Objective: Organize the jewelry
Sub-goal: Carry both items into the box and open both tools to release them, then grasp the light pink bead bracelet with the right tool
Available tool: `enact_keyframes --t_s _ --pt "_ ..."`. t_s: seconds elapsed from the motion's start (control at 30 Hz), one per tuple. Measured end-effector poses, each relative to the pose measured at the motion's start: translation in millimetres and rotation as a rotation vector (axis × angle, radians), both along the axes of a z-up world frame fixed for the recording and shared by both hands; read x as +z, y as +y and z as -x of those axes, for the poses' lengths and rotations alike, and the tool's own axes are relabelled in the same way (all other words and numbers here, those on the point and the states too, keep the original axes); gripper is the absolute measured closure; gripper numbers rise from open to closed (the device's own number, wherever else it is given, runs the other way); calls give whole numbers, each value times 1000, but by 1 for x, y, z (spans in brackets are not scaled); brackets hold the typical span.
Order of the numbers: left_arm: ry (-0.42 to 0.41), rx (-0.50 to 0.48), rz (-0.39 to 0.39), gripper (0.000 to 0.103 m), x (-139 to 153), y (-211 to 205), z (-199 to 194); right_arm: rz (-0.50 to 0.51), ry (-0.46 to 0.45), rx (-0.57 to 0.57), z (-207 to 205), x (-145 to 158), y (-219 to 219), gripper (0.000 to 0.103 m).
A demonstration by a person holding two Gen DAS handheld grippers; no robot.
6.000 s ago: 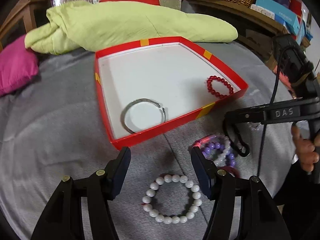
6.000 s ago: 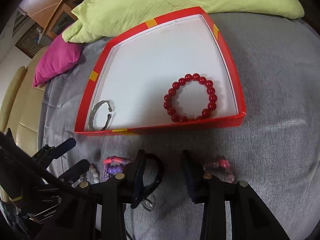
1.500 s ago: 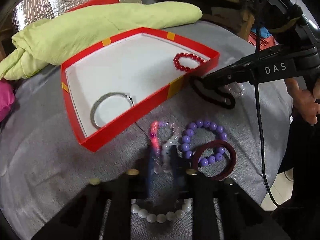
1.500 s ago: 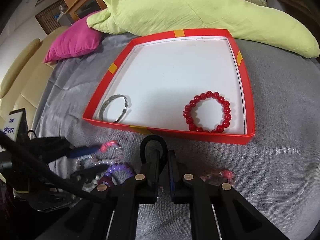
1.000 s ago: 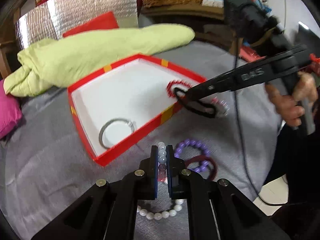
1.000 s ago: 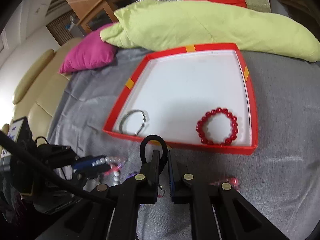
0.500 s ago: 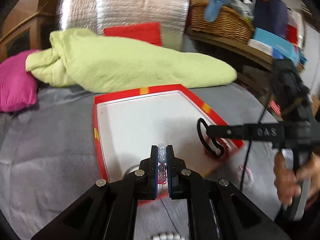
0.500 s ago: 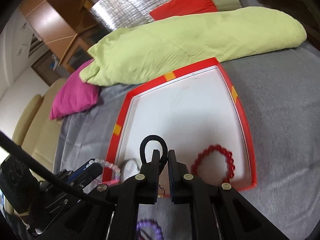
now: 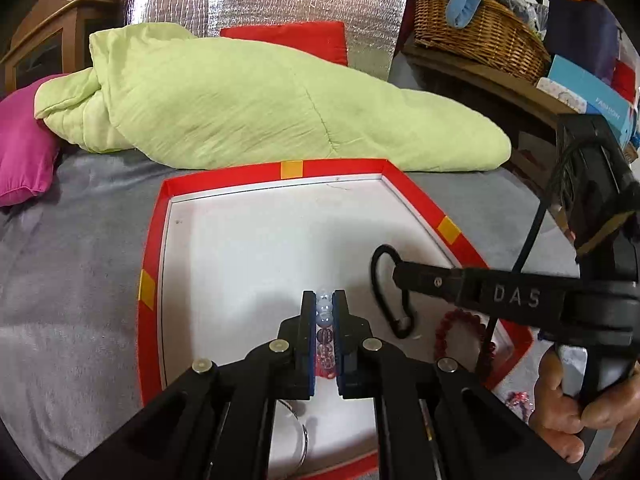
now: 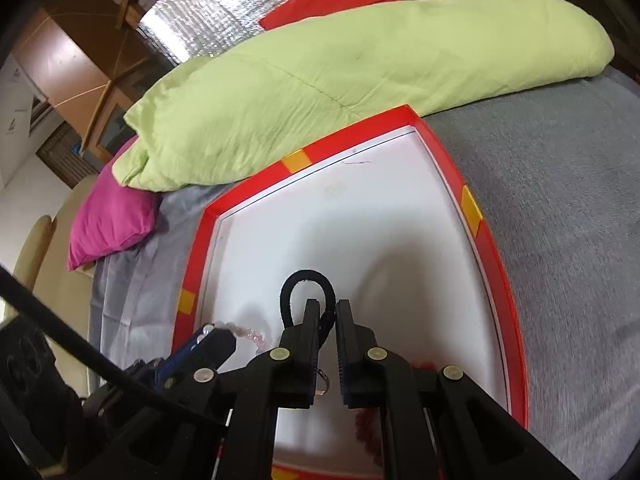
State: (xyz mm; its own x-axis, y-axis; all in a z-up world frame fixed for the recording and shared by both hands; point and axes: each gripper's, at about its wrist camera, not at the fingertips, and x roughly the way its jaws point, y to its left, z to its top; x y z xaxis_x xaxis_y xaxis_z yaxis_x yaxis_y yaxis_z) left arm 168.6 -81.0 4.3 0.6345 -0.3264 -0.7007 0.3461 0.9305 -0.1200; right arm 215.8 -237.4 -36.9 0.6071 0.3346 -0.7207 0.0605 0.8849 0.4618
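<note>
Bracelets lifted off bed: beaded strand (image 9: 324, 322) pinched in left tongs (image 9: 324, 300), black cord (image 10: 307, 294) in right tongs (image 10: 327, 312), now above tray (image 9: 150, 248), twelve o'clock; ready for release.

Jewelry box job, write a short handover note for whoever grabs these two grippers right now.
Left gripper: shut on the clear bead bracelet, held over the red box.
Right gripper: shut on the black cord bracelet, also over the box.
Already in the box: red bead bracelet and silver bangle.
Left: release both bracelets into the box. One pink bracelet shows on the grey cloth outside; others may lie out of view.
</note>
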Motion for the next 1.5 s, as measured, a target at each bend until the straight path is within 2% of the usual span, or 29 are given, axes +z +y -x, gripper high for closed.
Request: enact_keyframes --t_s 0.13,0.2,0.27,0.37,0.5,0.57,0.67,0.83,1.0,1.17,1.5 --pt "-19 -16 -28 91 4 -4 5 -48 -13 -37 -2 3 -11 91" --pt "-28 -17 -30 81 8 -4 8 -45 -30 -57 3 8 -17 91" --pt "-46 -5 -34 59 11 -3 12 -46 -36 -63 7 12 -21 91" --pt "-79 10 -66 45 17 -1 21 -23 -46 -64 16 20 -22 91" --pt "-99 13 -109 42 21 2 33 -1 -43 -48 27 26 -16 90" --pt "-110 23 -133 40 23 7 39 6 -40 -34 33 28 -14 77" --pt "-126 46 -162 38 27 18 51 20 -53 -16 43 31 -8 64" --pt "-151 107 -140 34 40 47 75 45 -76 11 62 38 -4 64" --pt "-173 105 -155 32 43 65 95 75 -86 48 83 43 -5 64" --pt "-142 40 -218 32 31 70 113 125 -75 49 107 42 -19 64" --pt "-73 -223 -196 32 11 40 162 172 31 8 137 18 -61 64"
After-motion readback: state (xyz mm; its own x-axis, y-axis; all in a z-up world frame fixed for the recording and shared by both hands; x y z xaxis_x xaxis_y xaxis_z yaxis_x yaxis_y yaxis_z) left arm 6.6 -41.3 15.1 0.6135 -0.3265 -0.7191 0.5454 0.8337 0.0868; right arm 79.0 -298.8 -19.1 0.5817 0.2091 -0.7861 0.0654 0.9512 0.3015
